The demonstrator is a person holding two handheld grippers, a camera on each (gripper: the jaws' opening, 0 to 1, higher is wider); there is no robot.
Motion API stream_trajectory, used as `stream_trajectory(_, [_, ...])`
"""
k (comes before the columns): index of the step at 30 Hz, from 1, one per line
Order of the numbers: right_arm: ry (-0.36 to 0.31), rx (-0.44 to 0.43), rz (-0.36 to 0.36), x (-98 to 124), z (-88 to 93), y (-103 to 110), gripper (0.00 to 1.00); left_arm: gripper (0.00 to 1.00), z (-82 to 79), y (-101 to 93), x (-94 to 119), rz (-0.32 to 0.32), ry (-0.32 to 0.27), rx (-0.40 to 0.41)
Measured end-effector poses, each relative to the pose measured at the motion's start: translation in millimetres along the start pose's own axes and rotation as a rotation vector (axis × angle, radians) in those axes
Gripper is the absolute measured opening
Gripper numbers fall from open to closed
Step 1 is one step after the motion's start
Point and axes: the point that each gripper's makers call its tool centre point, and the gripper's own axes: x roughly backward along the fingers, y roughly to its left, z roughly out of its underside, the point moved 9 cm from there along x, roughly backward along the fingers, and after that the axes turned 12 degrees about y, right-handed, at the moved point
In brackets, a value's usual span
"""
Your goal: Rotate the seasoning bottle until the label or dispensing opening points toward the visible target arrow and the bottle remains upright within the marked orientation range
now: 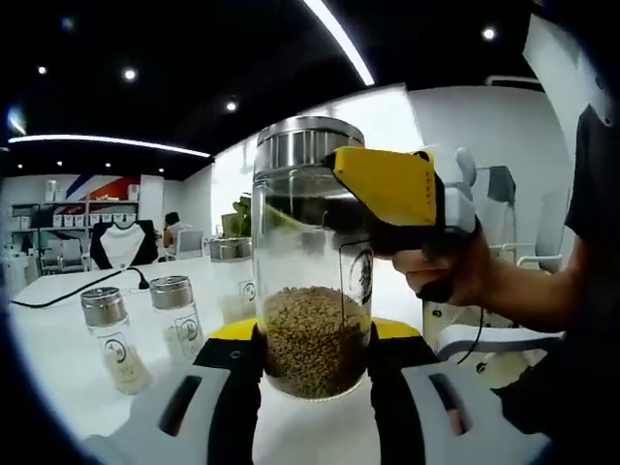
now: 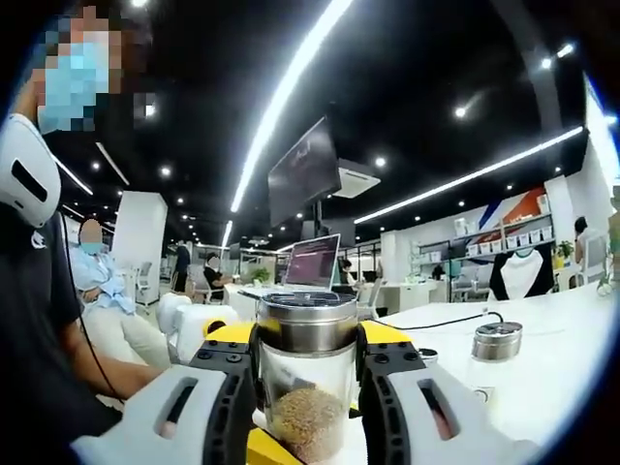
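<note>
A tall glass seasoning bottle (image 1: 310,291) with a steel cap (image 1: 305,145) stands upright, its lower part holding brown grains. My left gripper (image 1: 312,341) is shut on its lower body, one jaw on each side. My right gripper (image 1: 383,189), yellow and held by a hand (image 1: 450,276), reaches in from the right at the bottle's top. A round label (image 1: 360,276) faces right. In the right gripper view, my right gripper (image 2: 308,339) is shut on the bottle (image 2: 308,402) just under its steel cap (image 2: 307,325). The left gripper's yellow edge (image 2: 271,448) shows below.
Two small steel-capped shakers (image 1: 114,334) (image 1: 177,315) stand on the white table (image 1: 58,378) to the left, a third jar (image 1: 232,266) behind. A black cable (image 1: 77,288) lies farther back. Another shaker (image 2: 494,354) stands to the right; a seated person (image 2: 97,281) is at left.
</note>
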Motion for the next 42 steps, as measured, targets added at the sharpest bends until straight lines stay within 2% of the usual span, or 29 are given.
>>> stream_trajectory(8, [0.039, -0.006, 0.058, -6, 2.8, -2, 0.37, 0.44, 3.7, 5.9, 0, -0.093, 0.046, -0.021])
stream_trajectory(16, [0.049, -0.051, 0.102, -12, 7.5, -4, 0.37, 0.44, 7.5, 10.2, 0, -0.142, 0.079, -0.022])
stream_trajectory(23, [0.074, -0.089, 0.144, -16, 9.2, -4, 0.37, 0.44, 11.1, 11.7, -2, -0.156, 0.096, -0.006])
stream_trajectory(31, [0.128, -0.013, 0.188, -22, 7.6, 1, 0.37, 0.44, 13.4, 12.5, -4, -0.175, 0.103, 0.012])
stream_trajectory(42, [0.15, 0.004, 0.206, -25, 8.6, 1, 0.38, 0.44, 15.3, 12.2, -5, -0.184, 0.111, 0.026])
